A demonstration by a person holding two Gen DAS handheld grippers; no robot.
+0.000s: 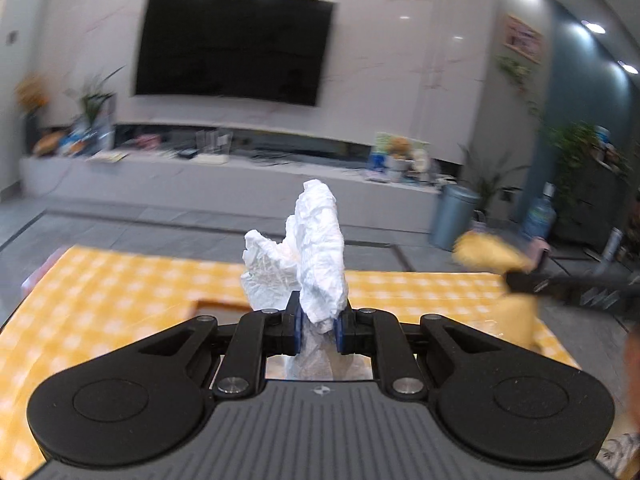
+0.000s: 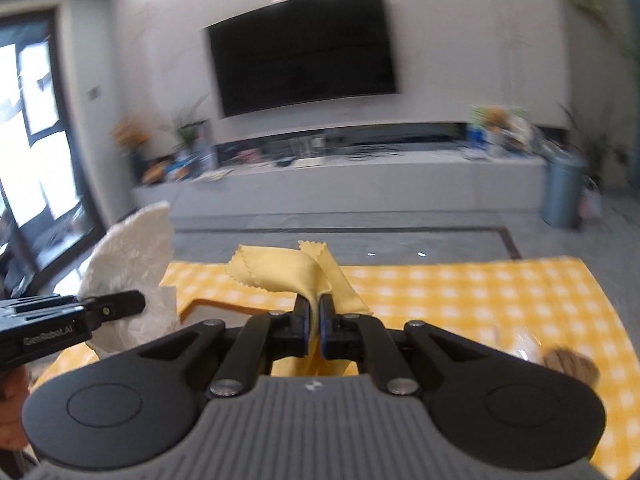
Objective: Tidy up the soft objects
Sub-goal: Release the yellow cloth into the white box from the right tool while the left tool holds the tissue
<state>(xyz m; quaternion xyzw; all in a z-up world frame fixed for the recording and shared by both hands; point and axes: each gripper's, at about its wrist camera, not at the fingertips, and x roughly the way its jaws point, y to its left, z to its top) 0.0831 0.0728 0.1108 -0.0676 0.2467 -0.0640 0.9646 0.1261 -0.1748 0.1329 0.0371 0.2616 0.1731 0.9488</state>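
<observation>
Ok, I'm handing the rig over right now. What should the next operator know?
Left gripper: shut on the crumpled white tissue, held above the checked tablecloth.
Right gripper: shut on the yellow cloth, also lifted clear.
Done: both soft items picked up.
Left: neither is put away yet. No destination is clearly identifiable; an orange-edged tray lies below.

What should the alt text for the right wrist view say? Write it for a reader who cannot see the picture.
The right tool is shut on a yellow cloth with zigzag edges, held above a table with a yellow checked tablecloth. At left, the left tool holds a crumpled white cloth. Behind, blurred, a dark television hangs on a pale wall.
</observation>
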